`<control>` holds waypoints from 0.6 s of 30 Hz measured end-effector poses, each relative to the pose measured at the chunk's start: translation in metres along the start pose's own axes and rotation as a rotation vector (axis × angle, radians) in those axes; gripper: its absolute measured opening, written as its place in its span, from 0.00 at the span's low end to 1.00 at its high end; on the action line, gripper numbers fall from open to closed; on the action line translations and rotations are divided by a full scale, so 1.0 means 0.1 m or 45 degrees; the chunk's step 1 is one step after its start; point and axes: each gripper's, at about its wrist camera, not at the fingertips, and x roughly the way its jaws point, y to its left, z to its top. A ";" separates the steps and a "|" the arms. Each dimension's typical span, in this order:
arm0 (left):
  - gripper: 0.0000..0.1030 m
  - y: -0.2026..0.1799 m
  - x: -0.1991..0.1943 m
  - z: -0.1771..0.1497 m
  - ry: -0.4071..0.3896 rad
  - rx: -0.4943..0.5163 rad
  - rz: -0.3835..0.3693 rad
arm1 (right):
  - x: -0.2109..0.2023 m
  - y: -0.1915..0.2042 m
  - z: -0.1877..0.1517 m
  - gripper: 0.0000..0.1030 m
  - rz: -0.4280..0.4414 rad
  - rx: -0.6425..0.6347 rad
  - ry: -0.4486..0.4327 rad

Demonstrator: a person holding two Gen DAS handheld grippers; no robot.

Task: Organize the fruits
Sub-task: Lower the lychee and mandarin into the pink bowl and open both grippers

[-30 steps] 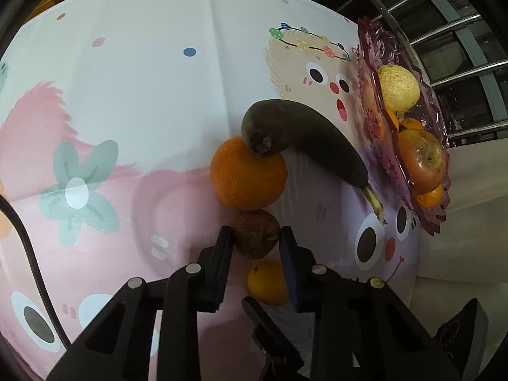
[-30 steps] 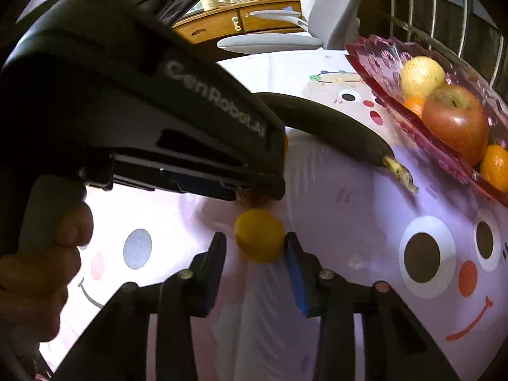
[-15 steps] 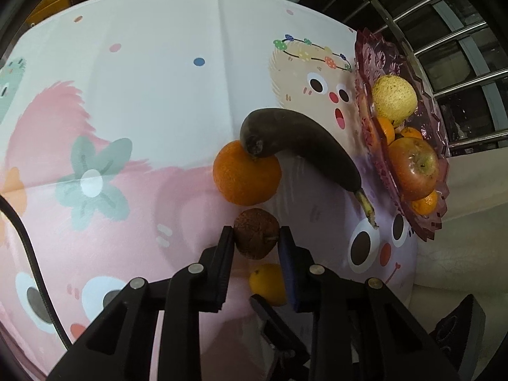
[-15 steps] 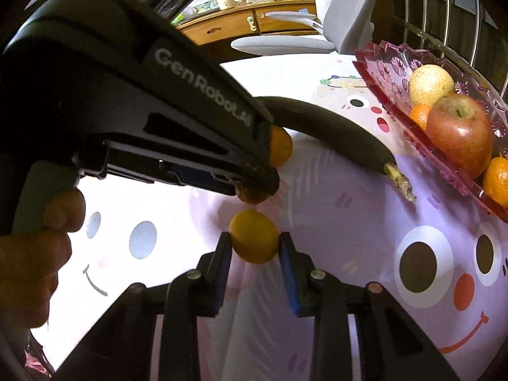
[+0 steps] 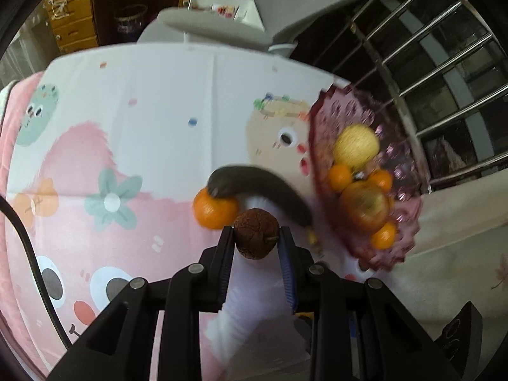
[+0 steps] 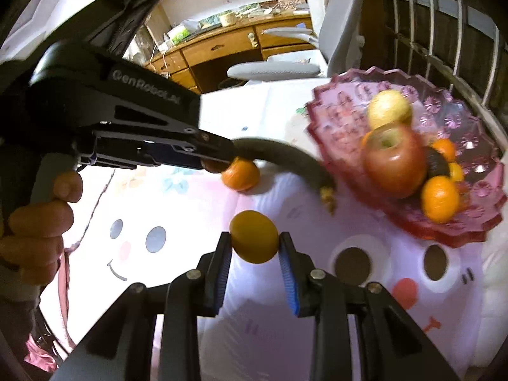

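My left gripper [image 5: 256, 238] is shut on a brown wrinkled fruit [image 5: 256, 234] and holds it above the table. My right gripper [image 6: 255, 246] is shut on a small yellow-orange citrus [image 6: 254, 236], also lifted off the cloth. An orange [image 5: 215, 209] [image 6: 240, 173] lies on the table with the end of a dark blackened banana [image 5: 263, 190] [image 6: 285, 158] resting on it. To the right stands a pink glass fruit dish [image 5: 320, 133] [image 6: 476, 225] with an apple [image 6: 395, 158], a yellow pear [image 6: 389, 108] and small oranges. In the right wrist view the left gripper's body [image 6: 127, 127] and a hand [image 6: 38, 228] fill the left side.
The table wears a pale cartoon-print cloth [image 5: 143, 127]. A grey chair [image 5: 254, 28] stands behind the far edge and a metal railing [image 5: 444, 63] runs along the right. Wooden drawers [image 6: 222, 44] stand further back. A black cable [image 5: 22, 238] hangs at the left.
Both grippers have risen from the table with their fruits, the brown one on the left and the yellow citrus on the right. The dish and the room behind have come further into view.
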 end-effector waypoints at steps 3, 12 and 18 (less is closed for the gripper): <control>0.25 -0.13 -0.08 0.04 -0.043 -0.007 -0.007 | -0.20 -0.17 0.08 0.29 -0.009 0.014 -0.025; 0.25 -0.60 -0.21 0.17 -0.140 0.018 -0.023 | -0.59 -0.64 0.25 0.29 -0.064 0.024 -0.105; 0.25 -0.96 -0.18 0.26 -0.169 0.064 -0.043 | -0.75 -1.01 0.41 0.29 -0.101 0.053 -0.153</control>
